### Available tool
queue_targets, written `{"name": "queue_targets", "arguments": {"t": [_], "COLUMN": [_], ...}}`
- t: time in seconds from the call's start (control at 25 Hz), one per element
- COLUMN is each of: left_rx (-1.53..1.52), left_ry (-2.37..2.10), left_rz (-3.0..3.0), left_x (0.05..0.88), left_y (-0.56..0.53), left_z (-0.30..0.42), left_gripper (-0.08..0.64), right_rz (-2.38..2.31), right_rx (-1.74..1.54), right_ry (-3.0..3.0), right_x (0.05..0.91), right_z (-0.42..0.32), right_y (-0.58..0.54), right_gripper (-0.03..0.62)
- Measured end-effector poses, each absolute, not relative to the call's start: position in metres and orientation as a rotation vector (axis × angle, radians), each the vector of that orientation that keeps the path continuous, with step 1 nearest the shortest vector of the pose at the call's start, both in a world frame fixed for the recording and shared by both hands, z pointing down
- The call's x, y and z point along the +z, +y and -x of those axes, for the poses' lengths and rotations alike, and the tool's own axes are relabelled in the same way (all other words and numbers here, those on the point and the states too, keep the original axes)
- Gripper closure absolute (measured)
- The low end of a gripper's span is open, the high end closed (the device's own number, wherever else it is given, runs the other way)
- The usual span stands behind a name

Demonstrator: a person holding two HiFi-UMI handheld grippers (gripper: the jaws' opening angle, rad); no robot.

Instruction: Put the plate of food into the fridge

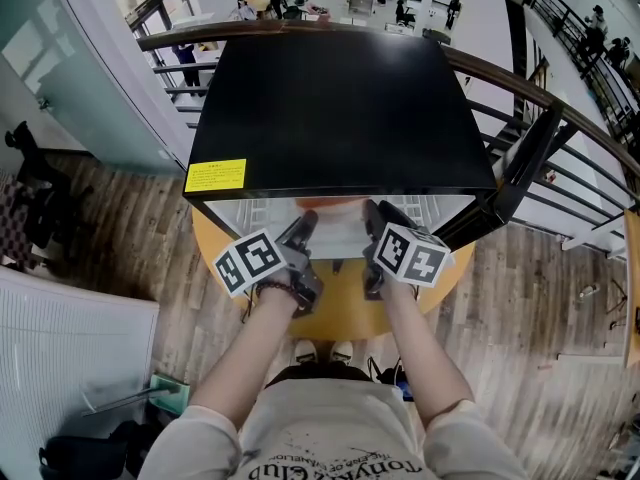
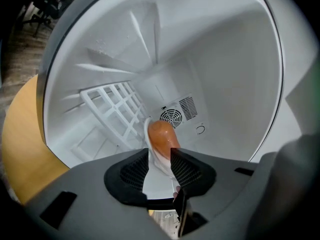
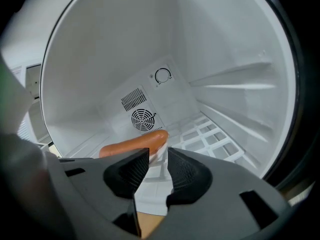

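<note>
Holding the left tool (image 2: pixel 160 161) and right tool (image 3: pixel 159 164) wide around its rim, we reckon the plate (image 2: pixel 147 131) with its sausage (image 2: pixel 162 136) already rests inside the fridge (image 2: pixel 225 74), so no grip is needed

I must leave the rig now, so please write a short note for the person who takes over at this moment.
Left gripper: open, plate rim between its jaws, not pressed.
Right gripper: open, the same.
Plate with sausage: inside the fridge, on the white shelf.
Done: plate placed and released.
Left: pull both grippers out, close the fridge.
</note>
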State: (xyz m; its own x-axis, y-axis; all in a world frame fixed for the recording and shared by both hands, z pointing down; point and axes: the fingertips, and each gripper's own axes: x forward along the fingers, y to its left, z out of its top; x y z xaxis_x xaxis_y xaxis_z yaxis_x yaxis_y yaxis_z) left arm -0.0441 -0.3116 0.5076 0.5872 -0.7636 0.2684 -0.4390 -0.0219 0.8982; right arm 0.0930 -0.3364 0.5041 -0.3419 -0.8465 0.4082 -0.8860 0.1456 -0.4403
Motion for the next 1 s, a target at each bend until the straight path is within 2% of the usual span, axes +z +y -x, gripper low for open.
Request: {"name": "queue_targets", "arguments": {"t": [0.4,0.6,0.8,1.0], "left_rx": [-0.322,-0.208,-0.010,0.105], "left_ry": [-1.050,-1.083,-1.102,-1.083], "left_rz": [-1.720,-1.910,-2.129,-2.219], "left_x": [0.507,0.496,0.498,0.505], "left_y": [-0.291,-0.267,-0.236,-0.197], "left_z": [0.059,0.063,0.054,0.046], "left_gripper": [0.428,0.434,0.511,0.535], "right_rz": [-1.774,-1.713,-1.554,-1.438], "right_rx": [0.974,0.876,0.841,0.748], "right_ry": [-2.401,-2.453,-2.489,-2.495], "right_x": [0.493,0.487,0.503,0.516], "right_z": [-0.097,-0.089,-0.071,-0.056], "right_y": [-0.319,-0.286,-0.241,-0.199], "right_gripper": [0.465,0.511,0.548,0.557]}}
